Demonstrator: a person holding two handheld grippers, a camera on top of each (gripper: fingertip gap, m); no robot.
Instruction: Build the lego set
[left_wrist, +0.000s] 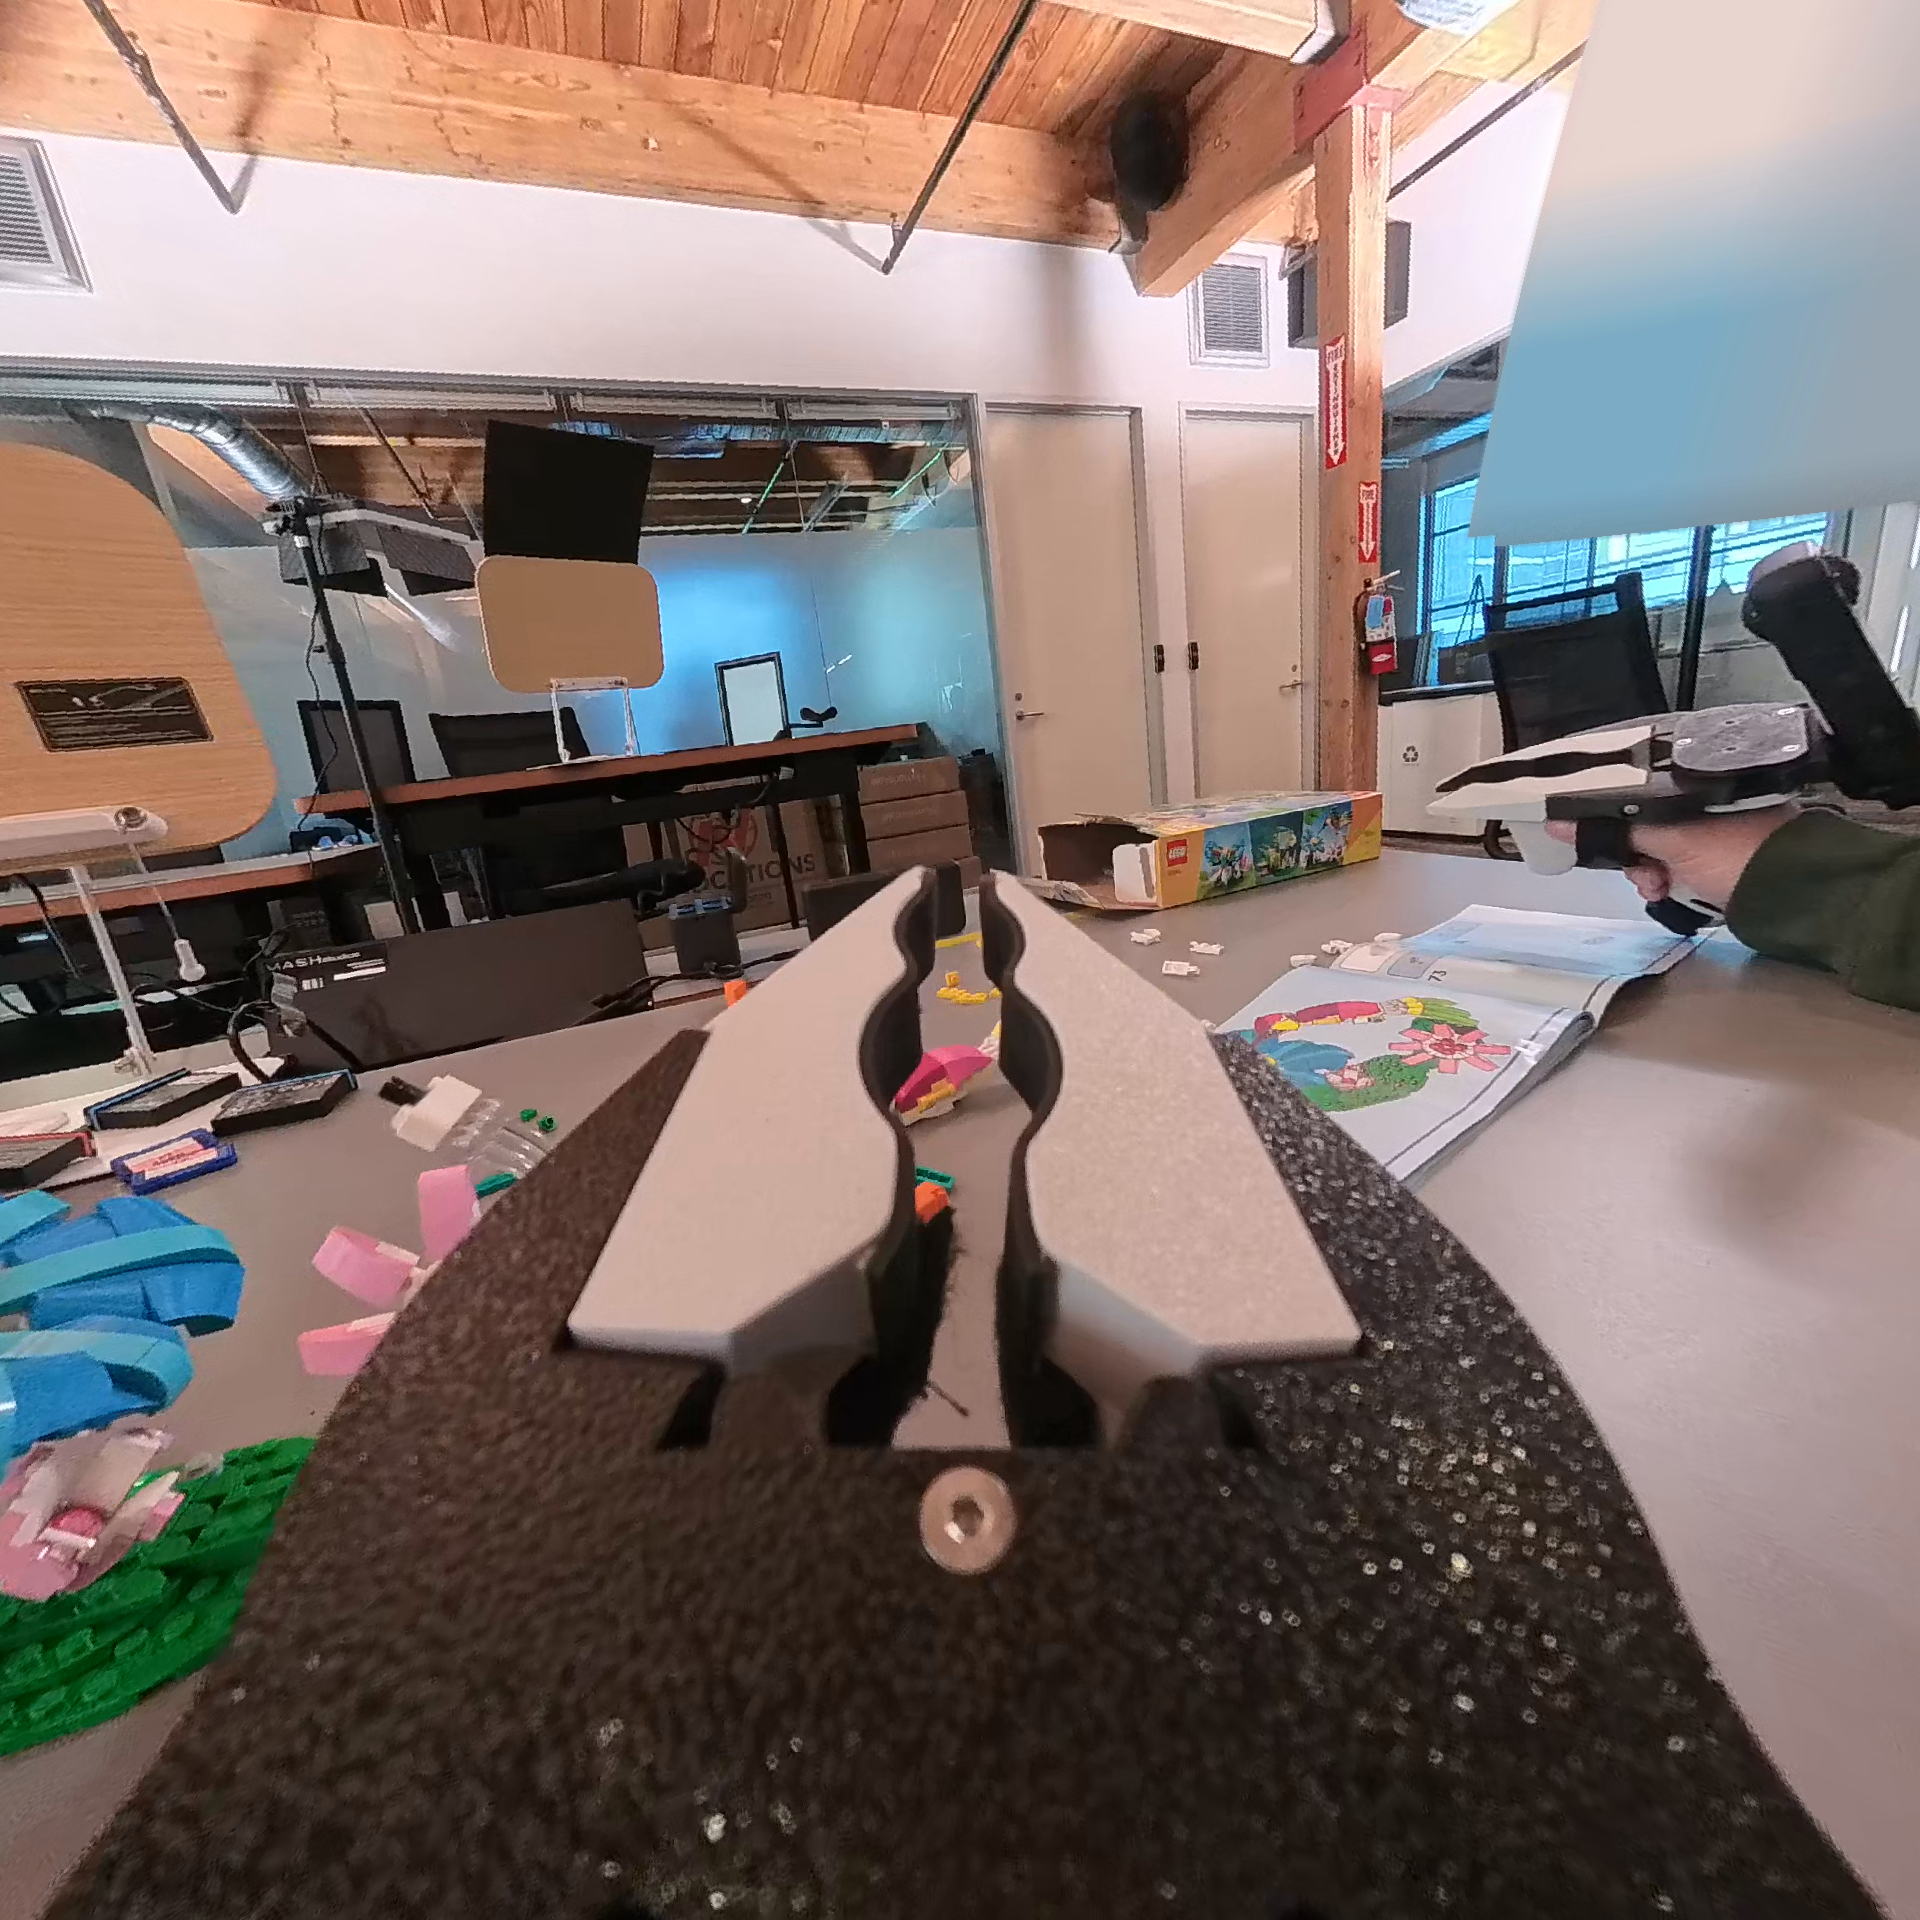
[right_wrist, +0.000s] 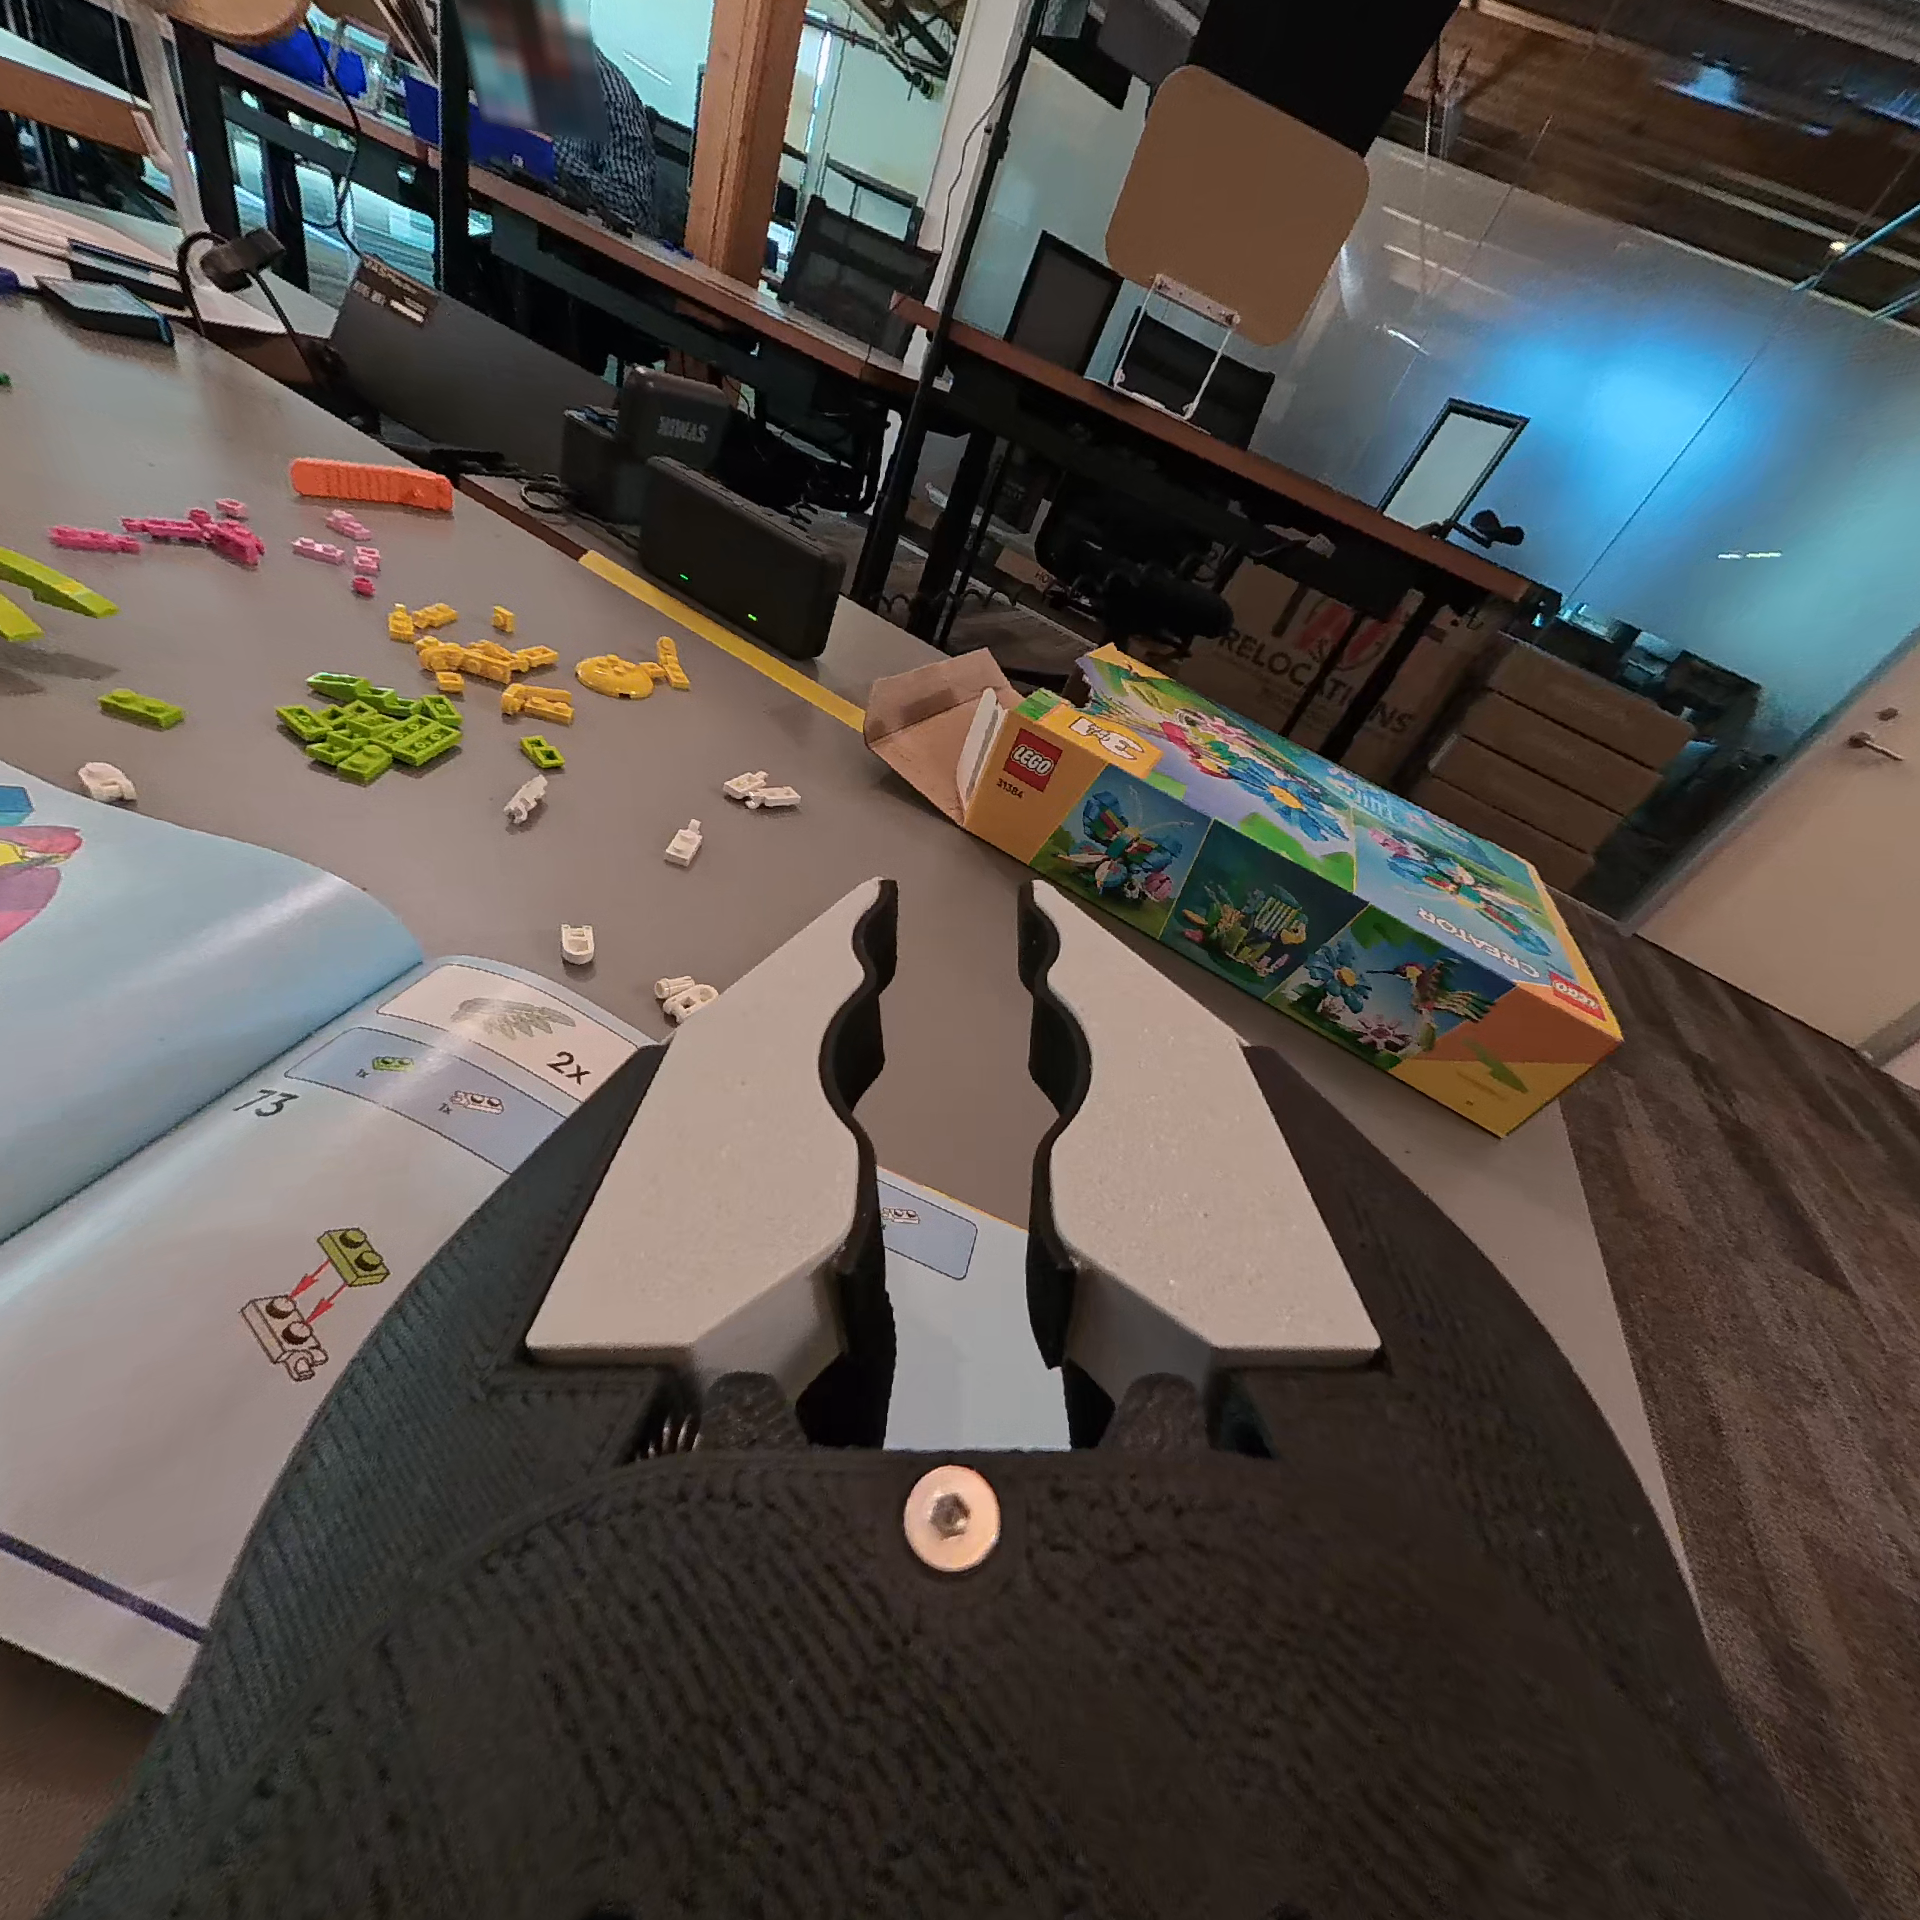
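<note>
In the left wrist view, the lower left of the frame holds the green baseplate (left_wrist: 125, 1579) with a pink flower build (left_wrist: 73, 1527) standing on it, and above that the blue curved assembly (left_wrist: 104, 1309) lying on the counter (left_wrist: 1662, 1299). These built-up parts are probably light but fragile: studs hold only by friction, so a squeeze across a petal would likely pop it off. Better to grip the baseplate by its edge. Loose pink petals (left_wrist: 395, 1262) lie just right of the blue piece.

At centre the left gripper (left_wrist: 961, 904) has its fingers a little apart with nothing between them; through the gap shows a small pink and yellow sub-build (left_wrist: 940, 1081) on the counter. Farther right lies the open instruction booklet (left_wrist: 1382, 1049), and at the right edge a hand (left_wrist: 1683, 873) holds the right gripper (left_wrist: 1455, 795).

In the right wrist view, the upper left shows pink pieces (right_wrist: 197, 530), the orange brick separator (right_wrist: 369, 483), then lime green plates (right_wrist: 369, 727) and yellow pieces (right_wrist: 499, 660), with small white clip pieces (right_wrist: 686, 992) scattered nearer. All are hard, smooth and tiny; they will probably skid or flip if pinched off-centre, so each should be taken across its two long flat sides. The right gripper's fingers are spread and empty, above the booklet's edge. The set's box (right_wrist: 1299, 894) lies to the right, near the counter's end.
</note>
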